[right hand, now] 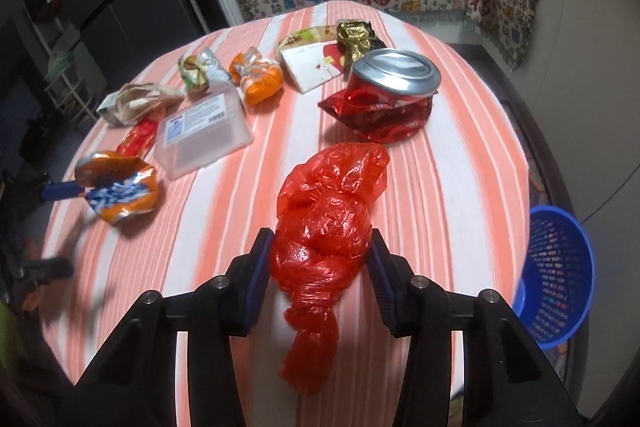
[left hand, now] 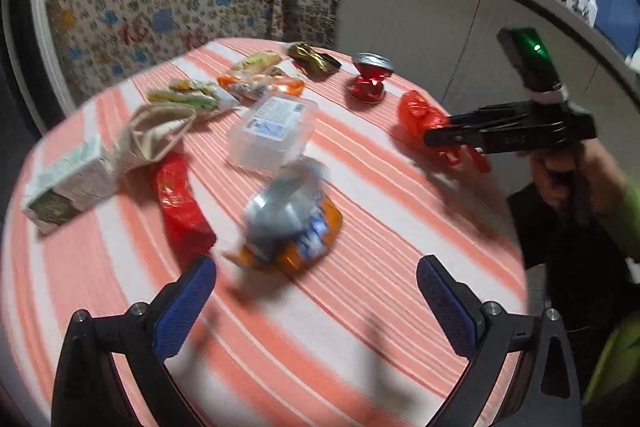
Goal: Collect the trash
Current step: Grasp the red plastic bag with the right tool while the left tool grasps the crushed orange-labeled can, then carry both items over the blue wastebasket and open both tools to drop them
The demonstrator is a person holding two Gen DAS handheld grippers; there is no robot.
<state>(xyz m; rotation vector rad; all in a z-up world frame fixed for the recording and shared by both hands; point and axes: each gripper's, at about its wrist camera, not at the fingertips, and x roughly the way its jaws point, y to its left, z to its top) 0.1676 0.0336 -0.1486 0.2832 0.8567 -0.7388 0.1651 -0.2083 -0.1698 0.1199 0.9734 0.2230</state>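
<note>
A knotted red plastic bag lies on the striped tablecloth near the table's right edge. My right gripper is shut on it, its blue pads pressing both sides of the bag's lower half. In the left wrist view the right gripper comes in from the right onto the red plastic bag. My left gripper is open, low over the table. A crushed orange and blue can lies just ahead of its fingertips, blurred. One left fingertip shows beside that orange can.
A crushed red can, a clear plastic box, a gold wrapper, a red wrapper, a carton and several snack wrappers lie on the table. A blue basket stands on the floor at right.
</note>
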